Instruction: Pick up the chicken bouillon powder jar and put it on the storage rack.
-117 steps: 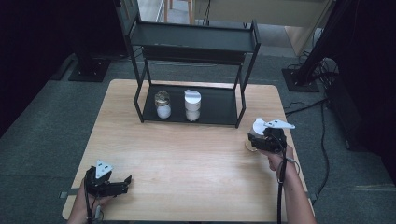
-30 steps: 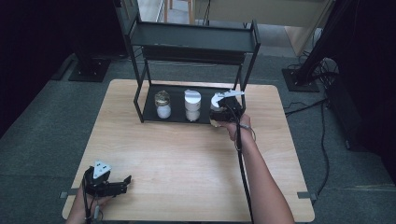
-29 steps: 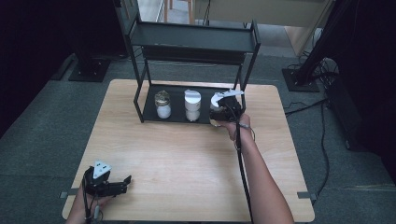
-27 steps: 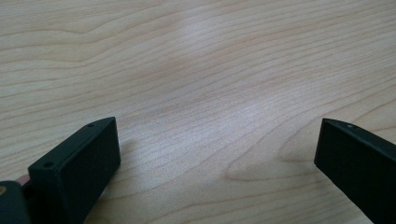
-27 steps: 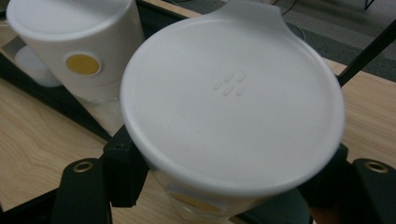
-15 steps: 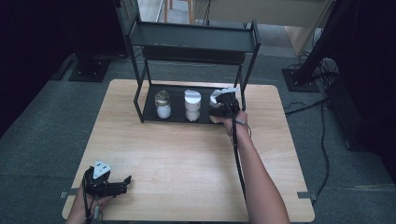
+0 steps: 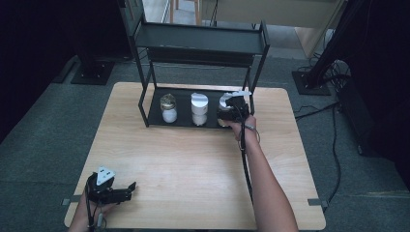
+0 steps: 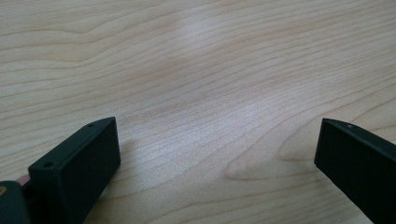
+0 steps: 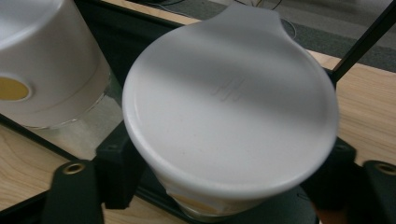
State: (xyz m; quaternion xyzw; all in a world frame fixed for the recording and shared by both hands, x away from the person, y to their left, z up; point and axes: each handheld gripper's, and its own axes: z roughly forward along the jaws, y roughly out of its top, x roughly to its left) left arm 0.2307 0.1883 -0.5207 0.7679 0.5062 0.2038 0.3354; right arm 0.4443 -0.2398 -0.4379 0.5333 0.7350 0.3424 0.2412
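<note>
Dim floor surrounds my wooden table (image 7: pixel 193 164). My right gripper (image 7: pixel 230 112) has just been easing its jaws apart around the white-lidded jar (image 9: pixel 229 116), now standing on the rack's bottom shelf (image 7: pixel 183 121) beside two others: placed, I judge. My left gripper (image 7: pixel 126 189) rests released, empty.

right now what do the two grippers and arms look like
Both grippers are black. The left gripper carries a grey three-cornered plate with dark dots; its jaws are flat, blocky black pads with small screw holes. The right gripper has a pale plate on top and a thin black cable trailing along the bare forearm, past a band at the wrist. No sleeves show.
</note>
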